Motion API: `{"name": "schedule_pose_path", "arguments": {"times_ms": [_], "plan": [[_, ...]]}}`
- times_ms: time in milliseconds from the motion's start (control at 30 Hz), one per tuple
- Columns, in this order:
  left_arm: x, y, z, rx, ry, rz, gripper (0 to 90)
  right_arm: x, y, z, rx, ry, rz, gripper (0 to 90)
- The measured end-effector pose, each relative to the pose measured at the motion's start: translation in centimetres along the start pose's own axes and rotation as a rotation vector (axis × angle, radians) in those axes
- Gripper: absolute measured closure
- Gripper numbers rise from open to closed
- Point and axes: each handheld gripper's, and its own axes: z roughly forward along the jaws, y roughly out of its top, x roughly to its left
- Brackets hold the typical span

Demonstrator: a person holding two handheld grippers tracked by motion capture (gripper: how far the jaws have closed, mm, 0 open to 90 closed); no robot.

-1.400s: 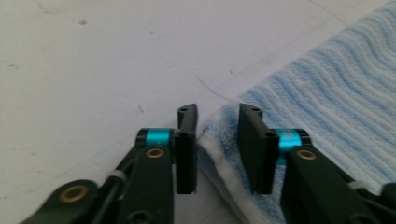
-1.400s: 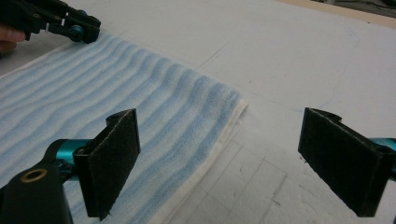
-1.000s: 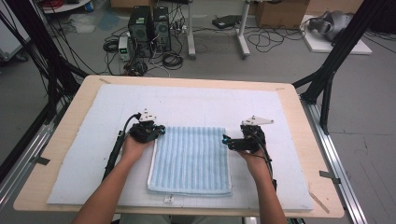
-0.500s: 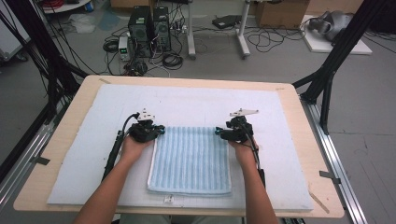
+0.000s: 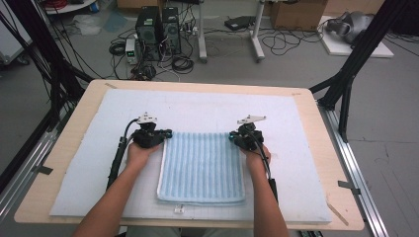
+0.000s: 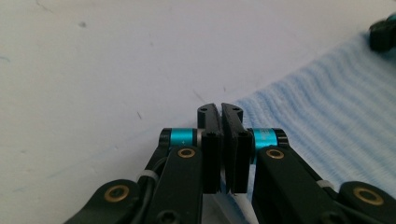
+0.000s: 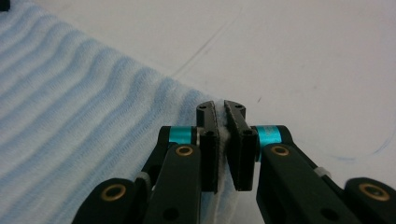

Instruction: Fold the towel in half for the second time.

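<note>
Starting at the near edge of the table (image 5: 74, 163), a small white tag (image 5: 179, 209) lies just off the towel's near hem; any print on it is too small to read. No other label or writing can be made out.

Both forearms enter from the bottom of the high view. The towel (image 5: 202, 167), pale blue with fine ribs, lies flat on the white mat (image 5: 207, 106), roughly centred. Its long axis runs near to far, away from the person, and the ribs run the same way. A white layer shows along its left edge, so it appears folded.

Left gripper (image 6: 220, 109): at the towel's far left corner. In the left gripper view the jaws are pressed together, and a white strip of cloth shows between them lower down, so it is clamped on that corner. The blue cloth spreads away to the right of the jaws.

Right gripper (image 7: 221, 106): at the far right corner. In the right gripper view the jaws stand almost closed with white towel edge pinched between them; the ribbed cloth fills the left of that view.

Beyond the table, two computer towers (image 5: 159, 24) stand on the floor among loose cables (image 5: 291, 42).
</note>
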Motion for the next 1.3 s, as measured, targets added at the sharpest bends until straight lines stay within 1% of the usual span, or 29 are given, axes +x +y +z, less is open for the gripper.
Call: {"name": "schedule_pose_path", "arguments": {"times_ms": [33,67,100,133,167,200,233,300,367,433,467,533,600,667,733,800,867,900,933,967,1000,1100,1167,1200,1267,1300], "plan": [[-0.1,0.3,-0.3,-0.038,0.005,0.013,86.3,0.0,0.1,-0.1,-0.016,-0.006,0.003,84.3],[-0.1,0.6,-0.5,-0.072,0.006,0.014,86.3,-0.1,0.2,-0.3,-0.037,-0.006,0.006,84.2],[0.0,0.8,-0.7,-0.106,0.001,0.001,86.3,-0.1,0.3,-0.5,-0.060,-0.007,0.019,84.2],[0.2,0.9,-0.8,-0.129,0.001,-0.008,86.3,-0.2,0.5,-0.7,-0.085,-0.009,0.024,84.2],[0.3,1.0,-0.9,-0.146,0.000,-0.016,86.3,-0.2,0.6,-0.9,-0.106,-0.010,0.032,84.2],[0.5,1.0,-0.9,-0.154,0.001,-0.021,86.3,-0.3,0.8,-0.9,-0.121,-0.011,0.029,84.2],[0.6,1.0,-0.9,-0.160,0.003,-0.033,86.3,-0.2,1.0,-1.0,-0.127,-0.013,0.027,84.2],[0.8,0.9,-1.1,-0.159,-0.006,-0.067,86.3,0.0,1.4,-1.0,-0.132,-0.019,0.016,84.2],[0.9,1.0,-1.2,-0.160,-0.012,-0.071,86.2,0.1,1.6,-1.0,-0.137,-0.018,0.010,84.2],[0.9,1.0,-1.5,-0.156,-0.027,-0.085,86.2,0.1,1.5,-1.0,-0.133,-0.016,0.007,84.1],[0.9,1.0,-1.5,-0.149,-0.032,-0.090,86.1,0.2,1.5,-1.1,-0.135,-0.013,0.014,84.1],[0.8,1.0,-1.8,-0.136,-0.048,-0.105,86.0,0.3,1.4,-1.4,-0.143,-0.007,0.013,84.1],[0.8,1.1,-2.2,-0.124,-0.060,-0.105,85.9,0.5,1.3,-1.7,-0.148,0.001,0.008,84.1],[0.7,1.2,-2.7,-0.123,-0.077,-0.113,85.7,0.6,1.3,-2.3,-0.164,0.010,0.005,84.0],[0.5,1.3,-3.2,-0.121,-0.095,-0.113,85.7,0.9,1.1,-2.9,-0.177,0.022,0.002,84.0],[0.1,1.4,-3.8,-0.127,-0.110,-0.105,85.7,1.0,1.0,-3.4,-0.185,0.035,-0.002,83.9],[-0.3,1.2,-4.3,-0.141,-0.116,-0.096,85.7,1.2,0.8,-4.0,-0.194,0.044,-0.006,83.9],[-0.4,1.2,-4.5,-0.134,-0.122,-0.094,85.7,1.3,0.8,-4.3,-0.197,0.047,-0.011,83.8],[-0.6,1.1,-4.7,-0.136,-0.121,-0.090,85.7,1.5,0.7,-4.5,-0.194,0.048,-0.016,83.8],[-0.7,0.9,-4.9,-0.149,-0.123,-0.088,85.7,1.6,0.7,-4.7,-0.199,0.047,-0.023,83.8],[-0.7,0.8,-5.2,-0.153,-0.135,-0.093,85.7,1.8,0.6,-5.0,-0.207,0.050,-0.023,83.8],[-1.1,0.4,-5.7,-0.154,-0.150,-0.084,85.7,2.1,0.2,-5.6,-0.218,0.056,-0.029,83.8],[-1.5,0.2,-6.2,-0.144,-0.161,-0.072,85.7,2.3,-0.2,-6.0,-0.227,0.065,-0.028,83.7],[-1.7,-0.1,-6.5,-0.162,-0.169,-0.071,85.7,2.4,-0.5,-6.2,-0.235,0.071,-0.025,83.7],[-2.0,-0.5,-7.0,-0.173,-0.185,-0.075,85.7,2.7,-1.0,-6.7,-0.246,0.073,-0.030,83.7],[-2.2,-0.7,-7.2,-0.172,-0.188,-0.068,85.7,2.8,-1.3,-6.9,-0.254,0.078,-0.028,83.7]]}}
